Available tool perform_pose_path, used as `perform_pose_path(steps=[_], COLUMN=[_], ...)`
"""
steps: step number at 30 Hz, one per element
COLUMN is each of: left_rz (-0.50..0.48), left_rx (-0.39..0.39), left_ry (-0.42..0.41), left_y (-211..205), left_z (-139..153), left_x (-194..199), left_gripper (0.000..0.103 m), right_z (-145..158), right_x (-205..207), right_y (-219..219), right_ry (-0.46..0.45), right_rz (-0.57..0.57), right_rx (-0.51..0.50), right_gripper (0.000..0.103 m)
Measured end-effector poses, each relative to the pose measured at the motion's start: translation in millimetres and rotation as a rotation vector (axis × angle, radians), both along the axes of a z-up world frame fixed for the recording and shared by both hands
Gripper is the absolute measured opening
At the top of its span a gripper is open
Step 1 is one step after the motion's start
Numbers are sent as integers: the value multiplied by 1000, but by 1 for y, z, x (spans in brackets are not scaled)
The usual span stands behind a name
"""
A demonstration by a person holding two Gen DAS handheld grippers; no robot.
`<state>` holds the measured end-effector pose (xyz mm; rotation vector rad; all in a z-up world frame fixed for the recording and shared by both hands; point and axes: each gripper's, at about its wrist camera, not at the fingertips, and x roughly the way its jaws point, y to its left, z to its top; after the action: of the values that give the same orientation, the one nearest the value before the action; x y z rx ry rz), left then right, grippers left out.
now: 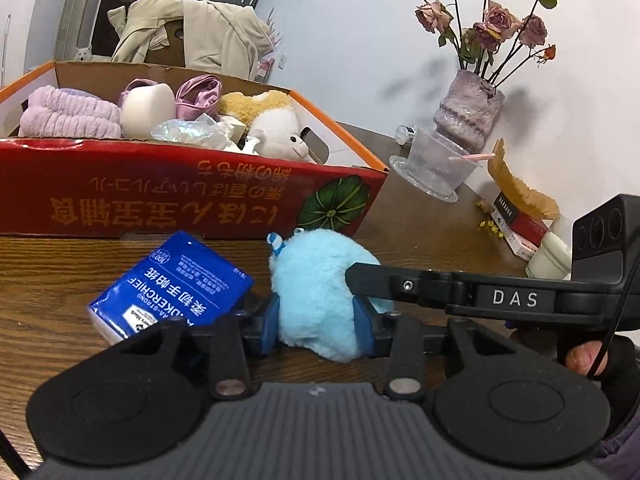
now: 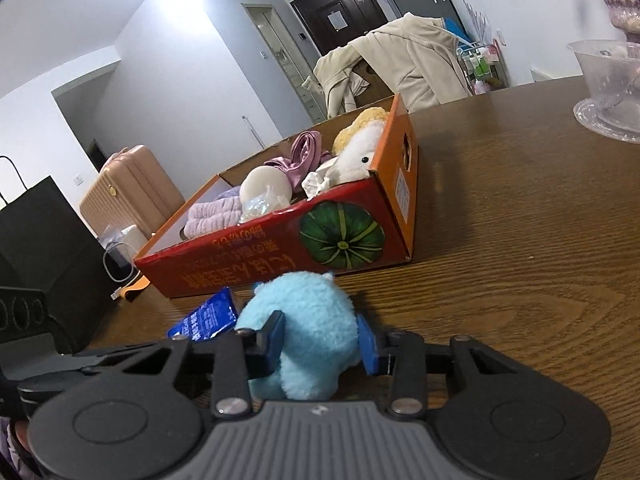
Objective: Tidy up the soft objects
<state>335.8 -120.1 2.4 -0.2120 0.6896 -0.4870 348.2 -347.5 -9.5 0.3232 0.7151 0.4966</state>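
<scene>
A light blue plush toy (image 1: 320,292) lies on the wooden table in front of a red cardboard box (image 1: 160,196). My left gripper (image 1: 316,324) has its blue pads on both sides of the toy and is shut on it. My right gripper (image 2: 320,344) also grips the same toy (image 2: 308,328) from its own side; one of its fingers (image 1: 400,284) shows in the left wrist view across the toy. The box (image 2: 280,256) holds a lilac towel (image 1: 68,114), a white round item (image 1: 146,110), pink satin cloth (image 1: 198,94) and a white plush animal (image 1: 276,128).
A blue tissue pack (image 1: 172,284) lies on the table left of the toy. A vase of dried roses (image 1: 468,112), a clear plastic cup (image 1: 432,164) and small boxes (image 1: 516,220) stand at the right by the wall. A beige jacket (image 2: 400,60) hangs on a chair behind the table.
</scene>
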Motion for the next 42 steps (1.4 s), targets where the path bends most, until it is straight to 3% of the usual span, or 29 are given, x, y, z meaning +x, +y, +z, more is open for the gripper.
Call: perform_pose_path(steps=[6,10,15,18,23,27,29,34,42], left_rz=[14,8,-30,-34,-10,3,18,18,34], left_rx=[-14,-57,-76,-90,-133,-148,-119,-89,0], left_ry=[-1,-87,-124,-124,-76,37,88,59,-74], left_y=[-1,1,5,10,23,28,26,34,52], left_z=[8,40,64,77,91,73,58,47,85], left_x=[-8,-35,-46,-28,42,105,125,129,86], left_gripper=[38,38,38,37,37,37,38,39,39], right_z=[9,46,72,86,108,100,91,81,104], right_x=[-9,-42,-64,-50,10,65,84,91,68], right_y=[4,6,8,13,27,37,43,49,46], right_ry=[-27,-149,-207,-229,-248,-183,-146,-150,-243], right_rz=[-18,-39,-74,-82,-84,-99,-106,-104,-105], right_rx=[-37,-51,-41,-53,-86,-147,-212,-299,-291], right_gripper=[36,36,36,36,34,34,30,28,28])
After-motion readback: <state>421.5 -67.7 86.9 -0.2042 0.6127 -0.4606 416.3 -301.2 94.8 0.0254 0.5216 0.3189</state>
